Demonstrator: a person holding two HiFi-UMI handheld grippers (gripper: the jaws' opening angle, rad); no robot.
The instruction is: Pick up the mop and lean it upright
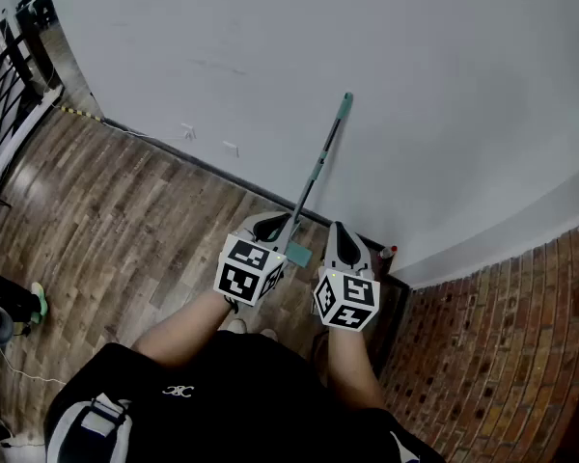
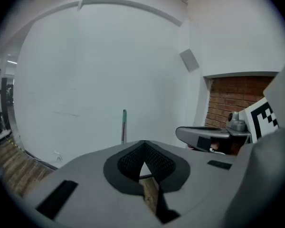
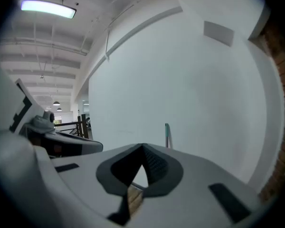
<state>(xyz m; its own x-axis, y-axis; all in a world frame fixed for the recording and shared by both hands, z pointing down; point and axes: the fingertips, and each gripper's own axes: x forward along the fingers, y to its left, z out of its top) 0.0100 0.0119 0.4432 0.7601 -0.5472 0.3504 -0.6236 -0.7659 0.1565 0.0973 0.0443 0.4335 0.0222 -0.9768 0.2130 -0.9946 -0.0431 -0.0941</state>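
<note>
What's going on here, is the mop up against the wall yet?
The mop stands leaning against the white wall, with its head down on the wood floor at the wall's foot. The person holds the left gripper and the right gripper just in front of it. Both have their jaws together with nothing between them.
</note>
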